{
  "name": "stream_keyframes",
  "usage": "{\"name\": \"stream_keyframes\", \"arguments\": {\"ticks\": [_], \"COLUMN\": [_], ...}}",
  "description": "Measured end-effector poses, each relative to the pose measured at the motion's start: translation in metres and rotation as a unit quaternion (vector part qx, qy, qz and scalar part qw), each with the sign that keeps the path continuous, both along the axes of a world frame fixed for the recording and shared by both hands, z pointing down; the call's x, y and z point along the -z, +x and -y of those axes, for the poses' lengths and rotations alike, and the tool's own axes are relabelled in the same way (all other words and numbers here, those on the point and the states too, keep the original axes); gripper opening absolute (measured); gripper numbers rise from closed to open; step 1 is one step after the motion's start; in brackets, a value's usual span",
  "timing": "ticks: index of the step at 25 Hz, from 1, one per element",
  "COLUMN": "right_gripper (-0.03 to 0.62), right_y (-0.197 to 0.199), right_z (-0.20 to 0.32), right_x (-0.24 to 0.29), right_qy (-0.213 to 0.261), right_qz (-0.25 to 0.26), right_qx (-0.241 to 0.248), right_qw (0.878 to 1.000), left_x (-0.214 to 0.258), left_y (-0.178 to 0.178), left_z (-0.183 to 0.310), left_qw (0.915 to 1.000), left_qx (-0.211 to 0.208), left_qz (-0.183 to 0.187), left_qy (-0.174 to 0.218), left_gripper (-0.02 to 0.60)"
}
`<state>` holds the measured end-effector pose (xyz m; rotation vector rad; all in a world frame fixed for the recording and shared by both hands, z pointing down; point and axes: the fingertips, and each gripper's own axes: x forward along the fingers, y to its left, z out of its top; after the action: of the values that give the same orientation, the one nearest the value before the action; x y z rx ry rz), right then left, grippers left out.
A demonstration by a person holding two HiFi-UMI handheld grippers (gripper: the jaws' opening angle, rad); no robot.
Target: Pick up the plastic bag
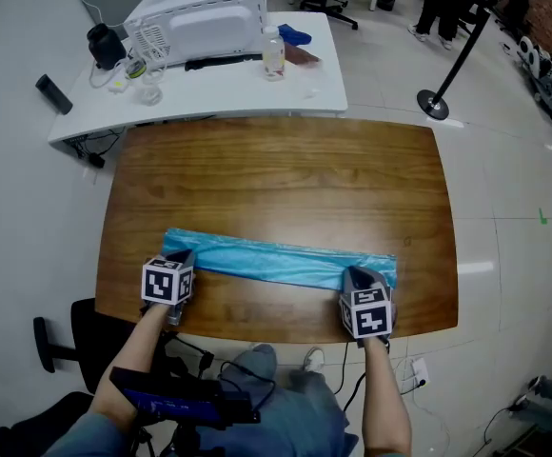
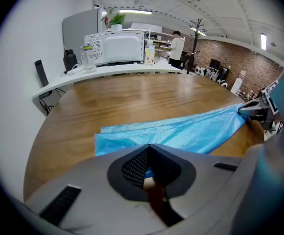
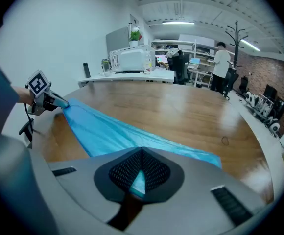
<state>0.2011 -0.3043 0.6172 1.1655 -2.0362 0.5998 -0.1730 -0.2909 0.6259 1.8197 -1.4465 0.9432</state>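
Your left claw [image 2: 150,170] and right claw [image 3: 139,177] each pinch an end of the thin blue plastic bag [image 1: 276,260] stretched along the brown wooden counter's [image 1: 285,174] near edge; gripping looks done, lifting remains.

A blue plastic bag [image 1: 276,260] stretches in a long, narrow band across the near side of a wooden table [image 1: 285,169]. Its thin, glossy film is creased lengthwise. The band runs left to right, with its right end slightly nearer the person, and its middle appears to rest on the wood. Both ends are pinched. The left gripper [image 1: 181,258] has its jaws closed on the left end and the right gripper [image 1: 357,276] on the right, a sliver of blue showing between each pair.
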Motion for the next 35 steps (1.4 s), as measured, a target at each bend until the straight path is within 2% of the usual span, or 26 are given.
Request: {"name": "stream_keyframes", "arguments": {"ticks": [12, 30, 35], "right_gripper": [0.003, 0.003, 0.003], "right_y": [0.001, 0.002, 0.001], "right_z": [-0.010, -0.026, -0.021], "right_x": [-0.001, 0.000, 0.021], "right_qy": [0.007, 0.019, 0.049], "right_qz": [0.005, 0.005, 0.017], "right_qx": [0.042, 0.058, 0.055], "right_qw": [0.999, 0.998, 0.997], "left_x": [0.000, 0.000, 0.021], "left_y": [0.001, 0.007, 0.011], "left_z": [-0.047, -0.075, -0.069], "left_qw": [0.9988, 0.9977, 0.9955], "left_qx": [0.050, 0.065, 0.078], "left_qz": [0.004, 0.018, 0.005], "left_qy": [0.002, 0.014, 0.054], "left_gripper": [0.008, 0.008, 0.006]}}
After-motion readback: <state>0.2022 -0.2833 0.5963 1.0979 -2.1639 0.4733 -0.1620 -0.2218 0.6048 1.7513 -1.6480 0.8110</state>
